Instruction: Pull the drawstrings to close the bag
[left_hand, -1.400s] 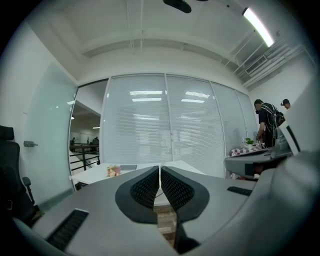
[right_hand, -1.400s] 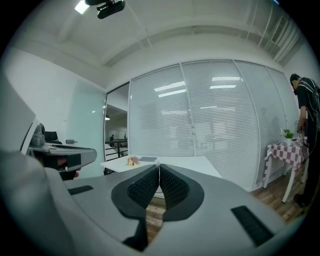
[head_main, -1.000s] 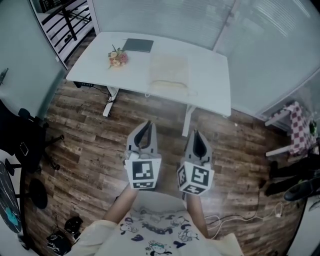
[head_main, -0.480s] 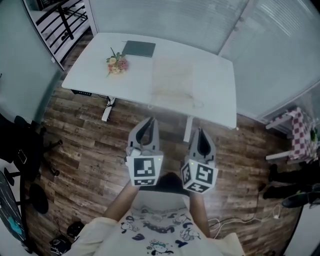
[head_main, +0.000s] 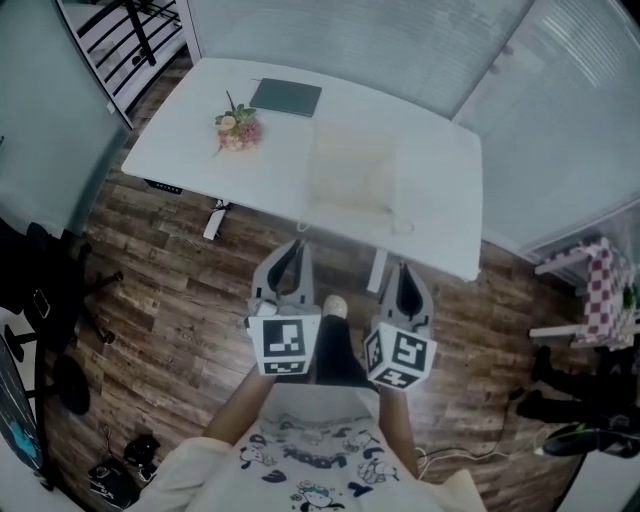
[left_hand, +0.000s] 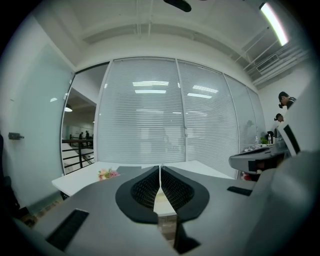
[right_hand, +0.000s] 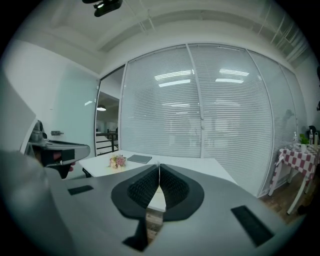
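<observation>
I had both grippers held out over the wooden floor, short of the near edge of the white surface. The left gripper had its fingers pressed together with nothing between them. The right gripper was the same, its fingers closed on empty air. Neither one touched anything.

The bag, pale cream, lay flat on the surface toward its right half, with its mouth at the near edge. Its drawstrings trailed out at the near corners of the bag, right by the edge of the surface. From the head view both sets of fingers pointed at that near edge, the left below the bag's left corner and the right below its right corner, and both were still apart from the bag and its strings.

Farther left on the surface sat a small bunch of flowers, and a dark notebook lay near the far edge.
</observation>
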